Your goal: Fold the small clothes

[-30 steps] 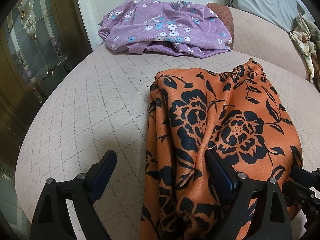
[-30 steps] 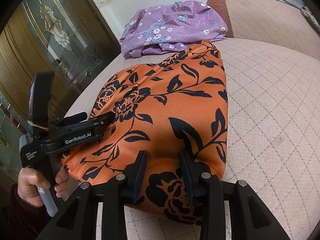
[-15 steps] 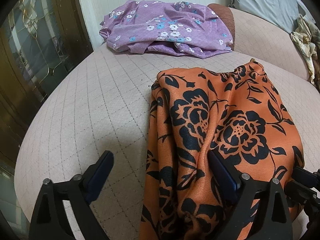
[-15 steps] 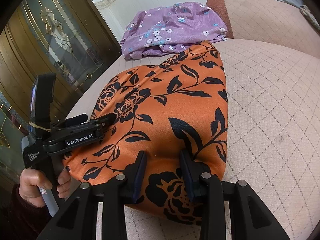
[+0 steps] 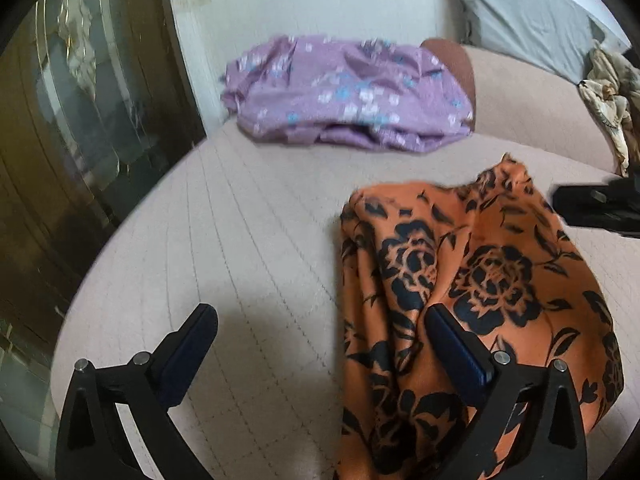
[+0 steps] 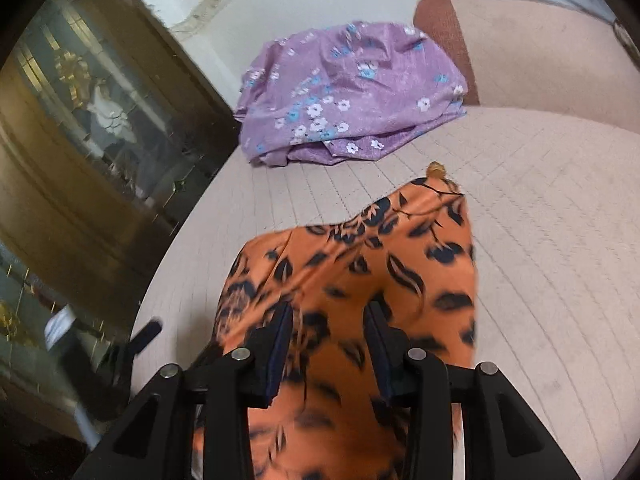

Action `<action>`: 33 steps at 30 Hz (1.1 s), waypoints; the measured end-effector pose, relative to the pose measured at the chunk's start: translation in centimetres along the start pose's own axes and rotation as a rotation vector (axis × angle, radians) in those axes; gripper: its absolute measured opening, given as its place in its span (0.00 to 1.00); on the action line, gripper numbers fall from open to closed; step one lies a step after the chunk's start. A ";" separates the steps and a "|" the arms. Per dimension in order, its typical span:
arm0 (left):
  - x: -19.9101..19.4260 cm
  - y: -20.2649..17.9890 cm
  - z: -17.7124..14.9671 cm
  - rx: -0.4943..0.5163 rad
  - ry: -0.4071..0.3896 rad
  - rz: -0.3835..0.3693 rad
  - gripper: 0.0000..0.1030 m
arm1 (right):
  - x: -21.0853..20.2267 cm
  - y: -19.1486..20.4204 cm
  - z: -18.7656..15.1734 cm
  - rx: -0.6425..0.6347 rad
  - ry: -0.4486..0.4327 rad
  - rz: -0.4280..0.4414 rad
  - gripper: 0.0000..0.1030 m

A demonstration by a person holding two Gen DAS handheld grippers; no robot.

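An orange garment with black flowers (image 5: 472, 280) lies on the beige quilted cushion (image 5: 248, 240); it also shows in the right wrist view (image 6: 360, 264). My left gripper (image 5: 320, 324) is open, its right finger over the garment's left side, its left finger over bare cushion. My right gripper (image 6: 328, 320) has its jaws narrowly apart with the orange fabric between them, lifted off the cushion. The right gripper's body shows at the right edge of the left wrist view (image 5: 600, 204).
A purple flowered garment (image 5: 344, 92) lies heaped at the back of the cushion, also in the right wrist view (image 6: 348, 92). A brass and glass door (image 5: 80, 120) stands left. A grey pillow (image 5: 528, 16) and crumpled cloth (image 5: 612, 100) lie far right.
My right gripper has moved forward and up with the orange fabric, folding the near edge over. My left gripper has pulled back and left; both views are motion blurred.
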State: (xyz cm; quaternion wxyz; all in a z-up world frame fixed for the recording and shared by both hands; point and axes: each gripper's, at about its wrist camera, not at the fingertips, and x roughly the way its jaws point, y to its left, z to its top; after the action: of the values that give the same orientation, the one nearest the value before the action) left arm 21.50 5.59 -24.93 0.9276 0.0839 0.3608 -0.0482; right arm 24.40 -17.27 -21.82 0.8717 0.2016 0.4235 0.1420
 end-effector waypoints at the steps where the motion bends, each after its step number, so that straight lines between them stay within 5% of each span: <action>1: 0.6 0.1 -0.1 -0.013 0.030 -0.012 1.00 | 1.2 -0.2 0.5 0.022 0.012 -0.002 0.39; 7: 2.5 -0.1 -0.3 -0.045 0.115 -0.028 1.00 | 9.0 -1.5 0.8 0.094 0.089 -0.030 0.40; 10: 2.0 -0.2 -0.1 -0.060 0.100 -0.034 1.00 | 8.4 -1.1 1.2 0.074 0.070 -0.039 0.40; 18: -2.1 0.9 0.1 -0.104 -0.026 0.001 1.00 | -1.1 -1.1 -3.8 0.043 -0.016 -0.030 0.47; 24: 0.5 -1.2 -1.8 -0.006 0.073 0.067 1.00 | -1.6 -1.1 -11.0 -0.063 0.024 -0.057 0.49; 26: -0.6 -1.2 -1.8 -0.008 0.037 0.081 1.00 | -2.2 -0.1 -11.3 -0.106 0.020 -0.099 0.49; 29: -3.1 -1.4 -2.6 -0.006 -0.019 0.107 1.00 | -4.5 0.0 -10.4 -0.051 0.032 -0.048 0.49; 33: -8.0 -2.5 -2.7 0.010 -0.132 0.115 1.00 | -10.1 0.0 -10.3 -0.085 -0.101 -0.071 0.57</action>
State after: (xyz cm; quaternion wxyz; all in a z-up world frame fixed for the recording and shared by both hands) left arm 13.44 3.94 -21.81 0.9502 0.1057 0.2933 -0.0021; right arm 10.16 -19.12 -20.76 0.9042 0.1561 0.3795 0.1186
